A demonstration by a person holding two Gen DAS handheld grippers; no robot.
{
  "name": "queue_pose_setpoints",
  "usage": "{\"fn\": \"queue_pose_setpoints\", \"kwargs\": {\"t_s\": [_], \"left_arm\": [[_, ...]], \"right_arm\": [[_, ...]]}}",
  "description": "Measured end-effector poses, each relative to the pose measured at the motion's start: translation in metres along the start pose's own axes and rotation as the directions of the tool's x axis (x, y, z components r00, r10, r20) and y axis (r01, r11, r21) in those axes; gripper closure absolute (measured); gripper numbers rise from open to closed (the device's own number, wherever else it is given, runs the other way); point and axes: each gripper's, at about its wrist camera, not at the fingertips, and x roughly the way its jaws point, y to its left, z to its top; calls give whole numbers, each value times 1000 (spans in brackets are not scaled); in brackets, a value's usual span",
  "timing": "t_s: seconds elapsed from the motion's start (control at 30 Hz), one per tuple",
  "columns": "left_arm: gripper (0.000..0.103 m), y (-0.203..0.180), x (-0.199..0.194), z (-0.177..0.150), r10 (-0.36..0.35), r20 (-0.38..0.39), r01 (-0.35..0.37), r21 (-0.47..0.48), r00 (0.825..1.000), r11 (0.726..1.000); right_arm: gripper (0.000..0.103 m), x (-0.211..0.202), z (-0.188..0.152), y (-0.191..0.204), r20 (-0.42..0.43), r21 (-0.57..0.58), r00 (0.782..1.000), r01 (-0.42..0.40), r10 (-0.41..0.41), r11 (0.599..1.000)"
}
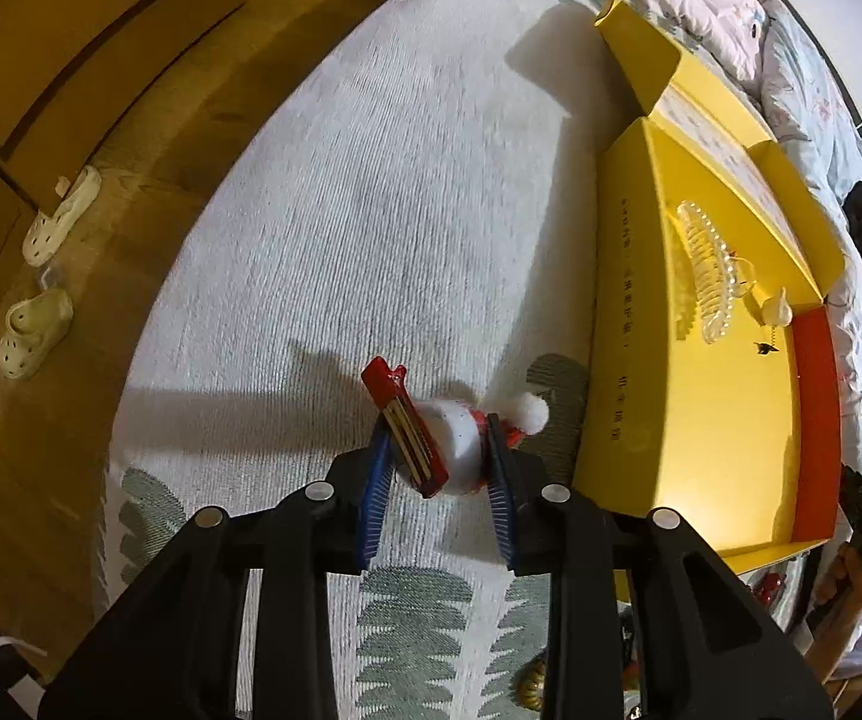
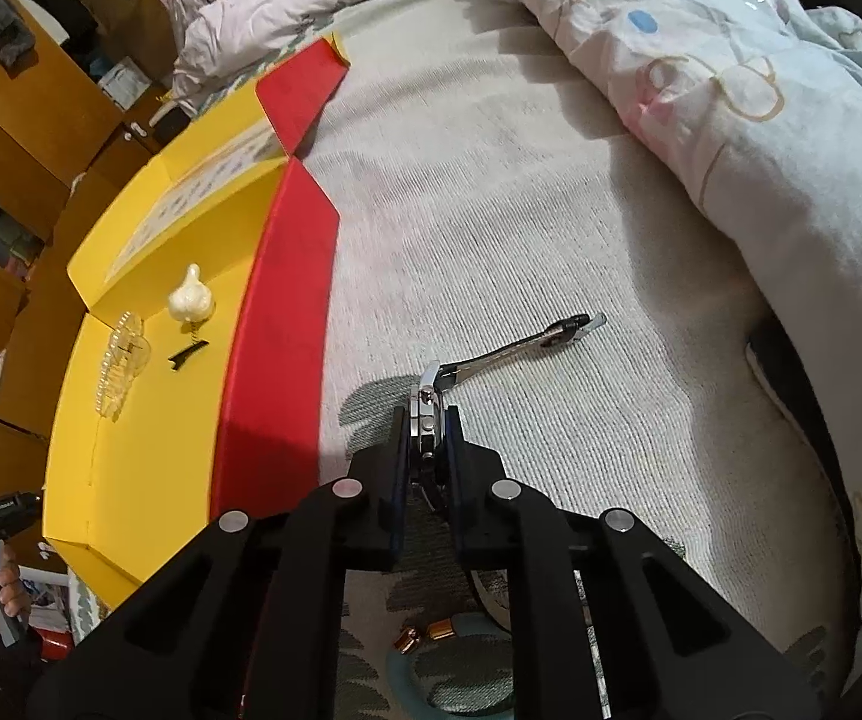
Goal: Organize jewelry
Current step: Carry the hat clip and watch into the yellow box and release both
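**Left wrist view: both grippers clamped on jewelry beside the yellow box**

Left wrist view showed the left gripper (image 1: 439, 450) clamped on a hair clip (image 1: 431, 432), its blue ribbed pads pressing a red bar clip with a white fluffy Santa-hat trim and pompom. It sat over the ribbed white bedspread (image 1: 371, 210), just left of the box (image 1: 712, 450). That open yellow cardboard box held a clear beaded claw clip (image 1: 703, 267) and a small white charm (image 1: 777, 307) on a chain.

On the right wrist view, the right gripper (image 2: 428, 438) was closed on the metal case of a watch (image 2: 428, 414), held on edge; its strap (image 2: 520, 345) stretched far-right across the bedspread. The box's red wall (image 2: 278, 330) stood just left.
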Motion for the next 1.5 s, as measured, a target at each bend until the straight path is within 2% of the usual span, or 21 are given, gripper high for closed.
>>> {"fn": "queue_pose_setpoints", "kwargs": {"t_s": [0.2,0.4,0.6,0.8,0.93,1.13,1.3,1.5], "left_arm": [[73,-8,-20,0,21,68,-22,11,997,1000],[74,-31,-49,-3,17,165,-25,45,986,999],[73,-75,-63,-7,-44,204,17,131,978,991],[73,-127,-47,-10,-81,171,45,209,982,977],[73,-153,-28,-10,-82,135,47,244,987,969],[73,-182,3,-5,-60,81,36,274,995,961],[73,-190,29,0,-46,28,36,276,999,960],[73,-194,54,2,2,-9,1,279,1000,960]], "right_arm": [[92,-17,3,3,36,0,999,-15,15,1000],[92,-48,5,22,99,-46,994,-37,41,998],[92,-77,5,74,139,-147,982,-105,126,984],[92,-65,2,143,82,-259,979,-161,187,952],[92,-41,0,174,32,-306,985,-151,169,940],[91,0,8,192,-32,-324,991,-137,133,936],[91,28,11,195,-70,-334,992,-123,105,935],[91,55,11,195,-115,-343,990,-112,76,933]]}}
